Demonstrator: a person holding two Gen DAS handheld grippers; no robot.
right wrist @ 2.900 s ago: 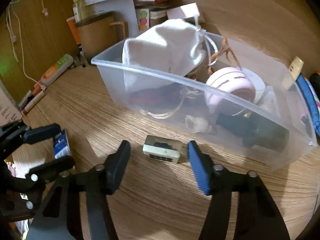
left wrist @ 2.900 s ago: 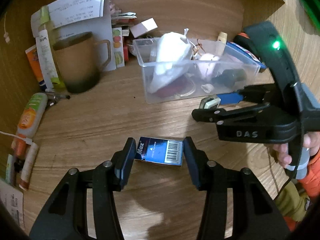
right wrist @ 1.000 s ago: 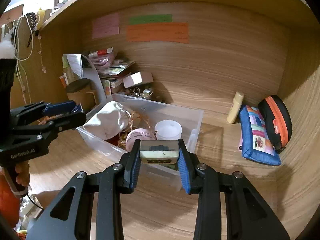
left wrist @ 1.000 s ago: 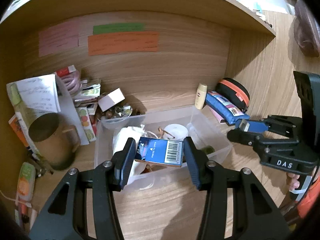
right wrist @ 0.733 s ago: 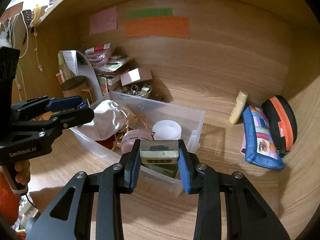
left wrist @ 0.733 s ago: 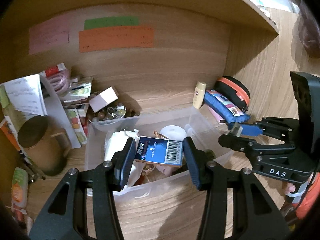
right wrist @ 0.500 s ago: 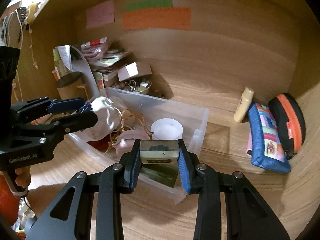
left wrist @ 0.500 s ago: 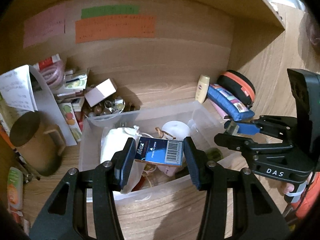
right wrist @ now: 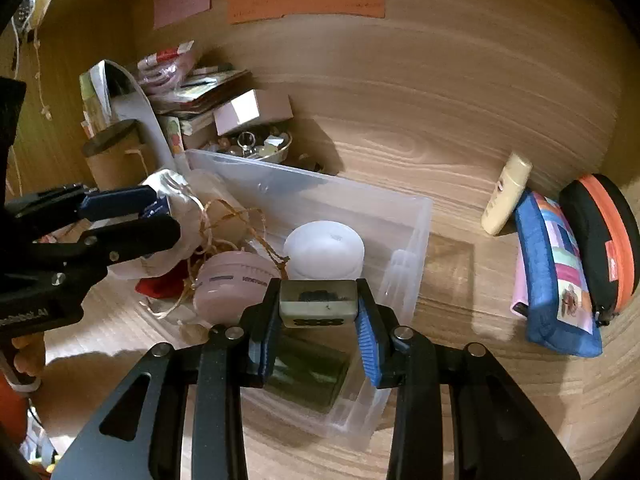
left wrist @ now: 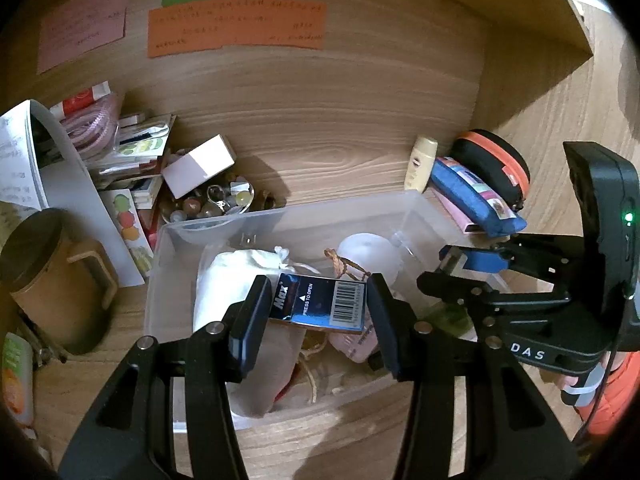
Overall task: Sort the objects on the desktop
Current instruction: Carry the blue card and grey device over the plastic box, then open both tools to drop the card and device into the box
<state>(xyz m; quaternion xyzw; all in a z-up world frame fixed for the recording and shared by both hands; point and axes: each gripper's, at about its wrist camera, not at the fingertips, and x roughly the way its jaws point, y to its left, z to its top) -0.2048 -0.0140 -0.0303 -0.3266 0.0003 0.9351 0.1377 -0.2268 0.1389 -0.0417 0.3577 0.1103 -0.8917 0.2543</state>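
My left gripper [left wrist: 319,305] is shut on a small blue box with a barcode [left wrist: 320,303] and holds it above the clear plastic bin [left wrist: 288,216]. My right gripper [right wrist: 318,307] is shut on a small cream and dark block [right wrist: 318,302], over the bin's near right corner [right wrist: 404,280]. The bin holds a white cloth pouch [left wrist: 236,280], a white round jar [right wrist: 324,250], a pink round case [right wrist: 234,282], brown twine and a dark green item [right wrist: 308,376]. Each gripper shows in the other's view: the right gripper [left wrist: 466,266] at the right, the left gripper [right wrist: 120,216] at the left.
A brown mug [left wrist: 52,276] stands left of the bin, with papers, a white box [left wrist: 198,164] and a dish of beads [left wrist: 212,202] behind. A cream tube [right wrist: 506,192], blue pouch [right wrist: 556,276] and black-orange case [right wrist: 604,236] lie right. Coloured notes hang on the wooden back wall [left wrist: 236,28].
Both grippers have come forward and down over the bin, each still holding its object; the bin now looks larger and closer in both views.
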